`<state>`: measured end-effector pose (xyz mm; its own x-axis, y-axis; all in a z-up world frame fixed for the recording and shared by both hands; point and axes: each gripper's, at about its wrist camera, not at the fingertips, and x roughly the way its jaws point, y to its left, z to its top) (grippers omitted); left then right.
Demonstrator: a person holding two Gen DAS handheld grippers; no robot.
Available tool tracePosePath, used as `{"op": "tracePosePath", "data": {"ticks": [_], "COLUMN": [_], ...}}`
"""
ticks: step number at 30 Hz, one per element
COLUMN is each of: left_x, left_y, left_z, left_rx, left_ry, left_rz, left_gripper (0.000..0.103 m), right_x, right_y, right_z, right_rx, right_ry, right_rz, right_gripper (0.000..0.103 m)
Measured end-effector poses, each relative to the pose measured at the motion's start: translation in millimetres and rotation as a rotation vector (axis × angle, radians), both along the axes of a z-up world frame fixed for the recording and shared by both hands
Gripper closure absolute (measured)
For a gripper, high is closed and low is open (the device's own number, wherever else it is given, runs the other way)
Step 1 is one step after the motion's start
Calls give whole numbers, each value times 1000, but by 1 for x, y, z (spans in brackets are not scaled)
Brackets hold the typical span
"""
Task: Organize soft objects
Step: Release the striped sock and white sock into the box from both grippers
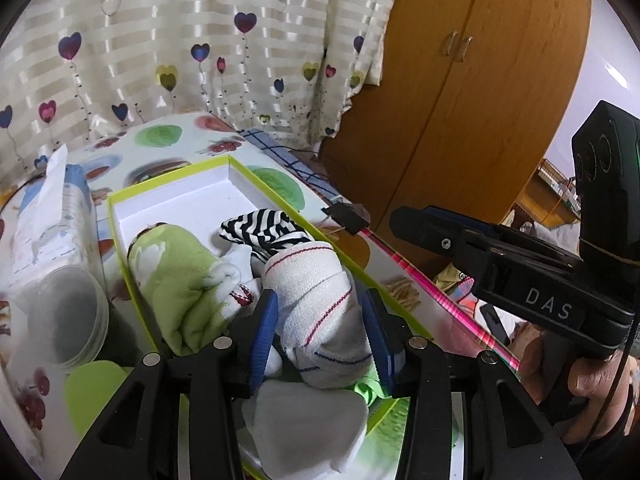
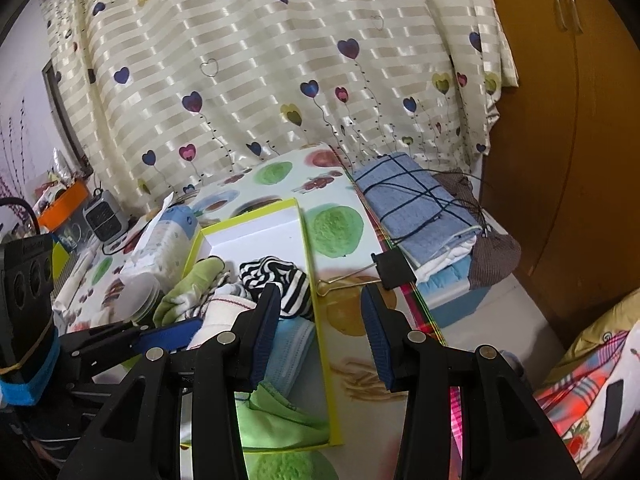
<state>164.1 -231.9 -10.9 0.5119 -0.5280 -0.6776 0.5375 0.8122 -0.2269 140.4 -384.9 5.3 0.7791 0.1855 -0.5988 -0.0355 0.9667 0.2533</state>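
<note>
A shallow white box with a yellow-green rim (image 1: 240,168) (image 2: 316,280) lies on the printed tablecloth. Inside lie a green cloth (image 1: 176,280), a black-and-white striped cloth (image 1: 264,230) (image 2: 276,276), a white sock (image 1: 304,424) and a light blue mask (image 2: 292,344). My left gripper (image 1: 320,328) is shut on a rolled white cloth with red and blue stitching (image 1: 316,308), low in the box. My right gripper (image 2: 320,328) is open and empty, above the box's right rim; it also shows in the left wrist view (image 1: 404,224).
A tissue pack (image 1: 44,220) and a clear round lid (image 1: 64,316) sit left of the box. A black binder clip (image 2: 394,270) lies at the table's right edge. Folded blue towels (image 2: 416,208) rest on a blue bin. Curtain behind, wooden wardrobe (image 1: 480,80) at right.
</note>
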Motion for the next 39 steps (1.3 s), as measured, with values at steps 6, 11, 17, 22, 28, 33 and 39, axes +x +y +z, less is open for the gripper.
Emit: {"op": "tracePosePath", "data": {"ticks": [6, 11, 17, 22, 28, 33, 39], "left_x": [-10, -21, -32, -43, -56, -67, -75], "left_y": [6, 11, 16, 25, 47, 71, 102], "left_z": [14, 26, 35, 44, 53, 59, 63], "left_rx": [-21, -32, -34, -49, -60, -74, -75], "left_ry": [-31, -59, -71, -87, -100, -119, -136], "left_rz": [16, 23, 32, 48, 101, 153, 225], "left_gripper": [61, 61, 61, 61, 61, 61, 61], "right_x": [-8, -16, -27, -35, -48, -51, -52], "right_y": [6, 13, 19, 24, 35, 52, 83], "right_z": [9, 18, 26, 34, 47, 52, 56], "right_rx": [-39, -58, -71, -78, -67, -51, -51], "right_ry": [-28, -53, -71, -86, -134, -149, -168], "right_rz": [5, 20, 34, 45, 77, 125, 203], "right_gripper": [60, 60, 60, 59, 54, 51, 51]}}
